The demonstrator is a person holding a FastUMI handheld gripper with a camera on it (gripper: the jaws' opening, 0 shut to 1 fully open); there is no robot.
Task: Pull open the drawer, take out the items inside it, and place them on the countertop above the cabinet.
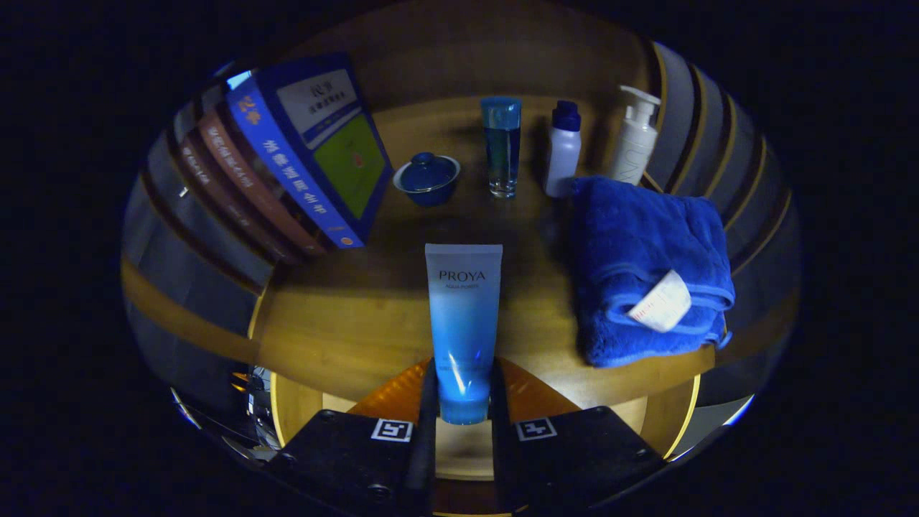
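While the gripper [464,391] sat at the bottom centre of the frame, its two fingers [428,402] were clenched on the lower end of a blue-and-white cosmetic tube [463,323], one finger pressing each side. That tube stood upright in the middle of the frame, its flat crimped end uppermost, over the wooden countertop [344,323]. At the upper left, a row of books [287,165] leaned against one another. Behind the tube, near the top centre, were a small blue lidded bowl [427,178], a tall clear blue bottle [501,147], a white bottle with a dark cap [562,149] and a white pump bottle [635,140], standing in a loose row. To the right lay a folded blue towel [642,266] with a white tag, its far edge just in front of the white bottle and the pump bottle.
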